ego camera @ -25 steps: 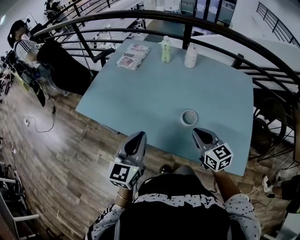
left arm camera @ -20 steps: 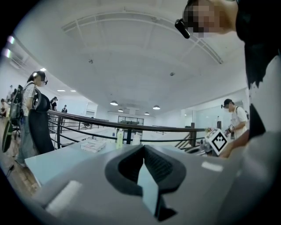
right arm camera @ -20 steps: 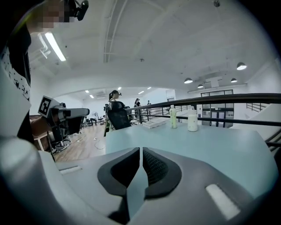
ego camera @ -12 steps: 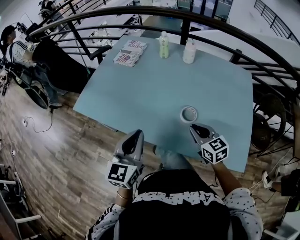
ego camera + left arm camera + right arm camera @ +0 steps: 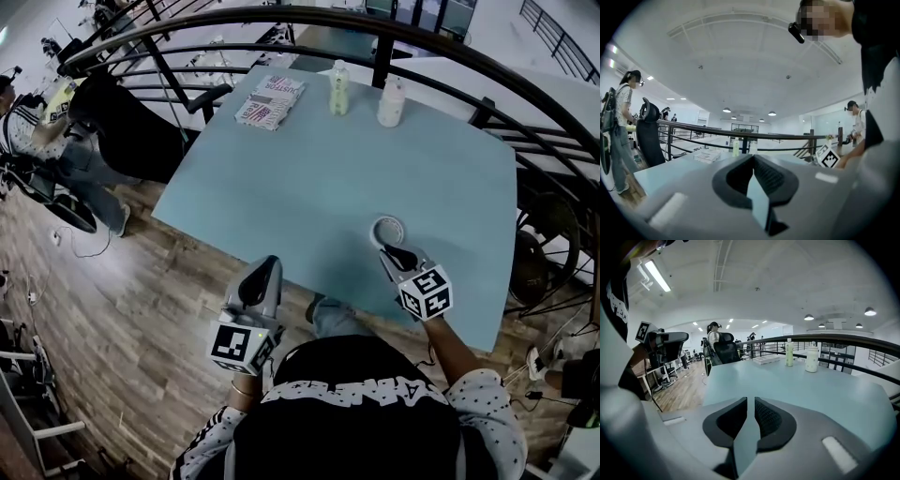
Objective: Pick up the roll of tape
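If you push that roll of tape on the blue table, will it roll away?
Probably not: the roll of tape lies flat on the blue table, hole facing up, so it would likely slide. It looks like a thin hollow ring, so it is probably light and fairly stiff. Stood on its edge, it might roll.

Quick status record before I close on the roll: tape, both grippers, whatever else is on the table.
tape: pale ring-shaped roll of tape, flat on the light blue table
right gripper: just short of the roll, jaws opening, nothing between them
left gripper: at the table's near edge, jaws together, empty
far side: pale green bottle, white bottle, stack of printed booklets
status: roll not yet gripped
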